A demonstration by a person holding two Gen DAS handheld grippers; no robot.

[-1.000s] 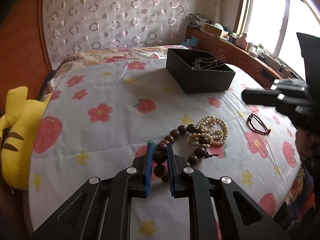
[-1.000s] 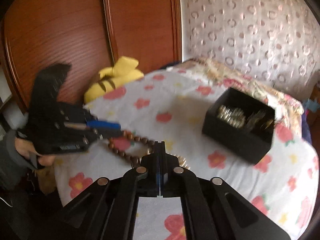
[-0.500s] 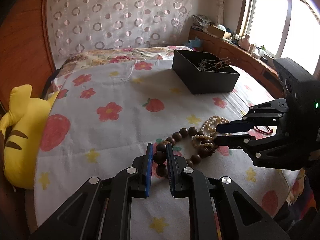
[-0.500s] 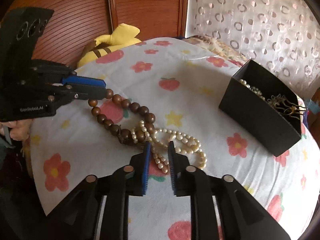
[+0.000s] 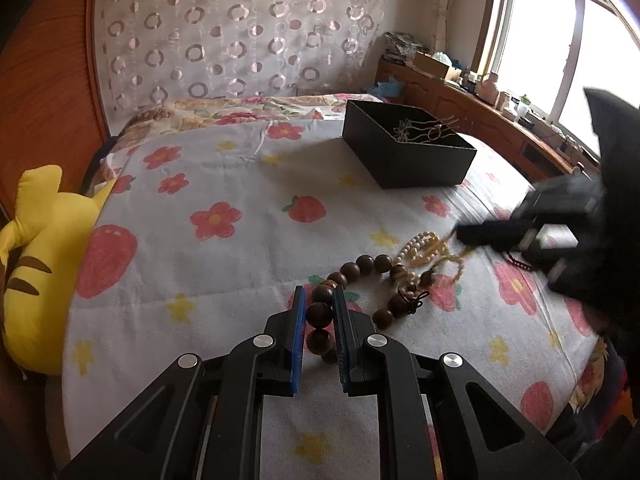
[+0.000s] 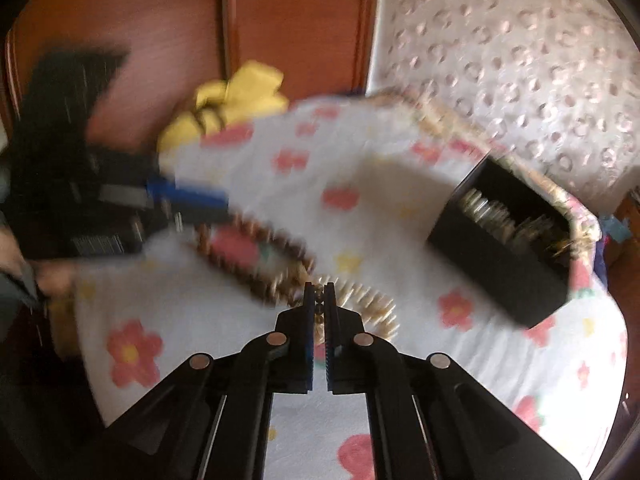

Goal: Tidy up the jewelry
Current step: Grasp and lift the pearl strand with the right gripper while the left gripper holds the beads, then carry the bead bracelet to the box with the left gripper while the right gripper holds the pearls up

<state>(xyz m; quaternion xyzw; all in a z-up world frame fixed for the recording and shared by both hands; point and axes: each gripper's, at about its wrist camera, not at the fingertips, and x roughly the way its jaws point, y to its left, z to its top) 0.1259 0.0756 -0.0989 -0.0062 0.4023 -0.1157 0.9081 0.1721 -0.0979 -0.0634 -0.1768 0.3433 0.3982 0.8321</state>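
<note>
On the flowered bedspread lies a strand of big brown wooden beads (image 5: 362, 266), and my left gripper (image 5: 319, 292) is shut on one of its beads. A cream pearl necklace (image 5: 420, 244) is tangled with that strand. My right gripper (image 6: 319, 286), a blur in the left wrist view (image 5: 464, 236), has its jaws closing tight on a piece of the pearl necklace (image 6: 368, 304). The black jewelry box (image 5: 412, 160) stands further back with chains inside. The left gripper (image 6: 216, 204) shows blurred at the left of the right wrist view.
A thin dark red bracelet (image 5: 518, 262) lies partly under the right gripper. A yellow striped plush toy (image 5: 40, 248) sits at the bed's left edge against a wooden headboard. A cluttered wooden ledge (image 5: 480, 104) runs under the window.
The right gripper came in over the pearls with its jaws apart, then closed on the strand and pulled it to the right. The left gripper kept its hold on the brown beads.
</note>
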